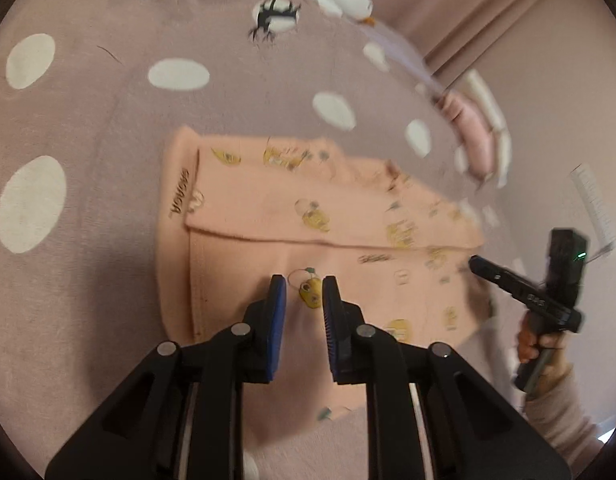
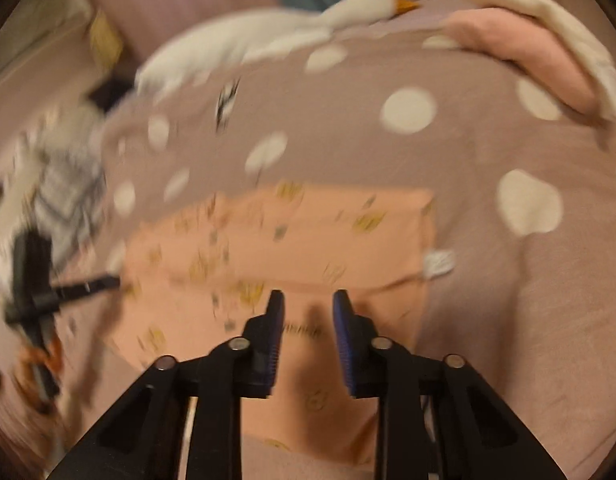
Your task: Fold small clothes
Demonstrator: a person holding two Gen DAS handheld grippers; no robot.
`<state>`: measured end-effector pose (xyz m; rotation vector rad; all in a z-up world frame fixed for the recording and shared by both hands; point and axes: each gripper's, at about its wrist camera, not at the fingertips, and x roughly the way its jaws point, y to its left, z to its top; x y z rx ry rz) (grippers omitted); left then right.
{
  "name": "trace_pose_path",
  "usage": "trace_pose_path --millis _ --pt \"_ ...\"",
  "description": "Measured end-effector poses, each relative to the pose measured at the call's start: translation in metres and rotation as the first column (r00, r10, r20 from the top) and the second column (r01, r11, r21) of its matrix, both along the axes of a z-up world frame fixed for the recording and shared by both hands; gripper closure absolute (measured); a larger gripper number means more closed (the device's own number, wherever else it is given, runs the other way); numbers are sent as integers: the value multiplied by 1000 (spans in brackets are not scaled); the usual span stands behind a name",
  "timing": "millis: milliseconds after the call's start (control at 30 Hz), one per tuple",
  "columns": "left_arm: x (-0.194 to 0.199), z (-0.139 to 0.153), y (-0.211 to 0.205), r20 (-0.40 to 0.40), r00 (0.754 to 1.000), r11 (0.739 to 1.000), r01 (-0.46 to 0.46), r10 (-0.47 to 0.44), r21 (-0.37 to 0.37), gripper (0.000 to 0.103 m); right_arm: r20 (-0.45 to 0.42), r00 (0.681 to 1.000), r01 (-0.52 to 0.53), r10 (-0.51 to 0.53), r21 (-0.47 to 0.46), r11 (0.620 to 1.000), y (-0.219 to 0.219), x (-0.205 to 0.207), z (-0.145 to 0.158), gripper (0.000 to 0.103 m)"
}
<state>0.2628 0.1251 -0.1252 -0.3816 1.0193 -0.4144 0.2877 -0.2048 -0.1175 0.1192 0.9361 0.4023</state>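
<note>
A small peach garment with yellow cartoon prints [image 1: 308, 224] lies partly folded on a mauve bedspread with white dots [image 1: 87, 92]; its upper part is folded over the lower. My left gripper [image 1: 303, 284] is open and empty, just above the garment's near half. My right gripper [image 2: 310, 300] is open and empty above the same garment [image 2: 291, 240], near the fold edge. The right gripper also shows in the left wrist view [image 1: 508, 278], at the garment's right edge. The left gripper shows blurred in the right wrist view [image 2: 67, 288] at the garment's left edge.
A white goose plush [image 2: 267, 40] lies at the far side of the bed. A pink and cream pillow [image 2: 528, 52] lies far right. Pink curtains [image 1: 488, 12] hang behind. A striped grey cloth [image 2: 63, 184] lies at the left.
</note>
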Motion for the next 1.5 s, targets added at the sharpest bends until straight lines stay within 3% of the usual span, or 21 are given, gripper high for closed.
trace_pose_path --millis 67,200,300,433,567,667,800,967,1100,1267,1367,1400,1467,1500 --pt "11 -11 -6 -22 1000 1000 -9 9 5 87 -29 1000 -5 3 -46 999 11 8 -12 79" --pt "40 -14 -14 -10 1000 1000 -27 27 0 87 14 1000 7 -6 -86 996 20 26 -12 79" --pt "68 -15 -14 -11 998 997 -65 64 -49 87 43 998 39 -34 -106 994 26 48 -6 79" --pt "103 -7 7 -16 977 966 -212 212 -148 87 76 985 160 -156 -48 986 15 84 5 79" --pt "111 17 22 29 962 956 -267 272 -119 87 112 960 261 -258 -12 965 2 98 20 79" --pt "100 29 23 69 969 969 -230 237 -96 84 136 959 251 -248 -5 968 -3 83 27 79" --pt "72 23 13 65 990 991 -117 121 -72 84 123 977 184 -175 -62 981 1 56 21 79" --pt "26 -4 0 54 998 998 -17 14 58 84 96 991 109 -93 -171 979 15 27 0 79" --pt "-10 -20 16 54 998 1000 -29 29 5 85 96 992 104 -82 -253 962 11 -2 -17 79" --pt "-52 -26 37 32 998 997 -55 57 -59 85 116 991 100 -72 -263 959 -1 -39 -21 79" --pt "-69 -20 45 26 997 996 -68 70 -59 84 97 992 98 -74 -267 959 -5 -51 -21 79" --pt "-74 -17 48 24 997 994 -75 77 -76 83 90 993 98 -75 -280 955 -5 -54 -20 79" --pt "-79 -10 55 29 994 990 -101 104 -98 64 81 993 103 -82 -295 950 -3 -59 -15 78" --pt "-77 -7 58 34 993 988 -113 117 -106 45 80 993 104 -85 -288 952 -3 -61 -12 77"
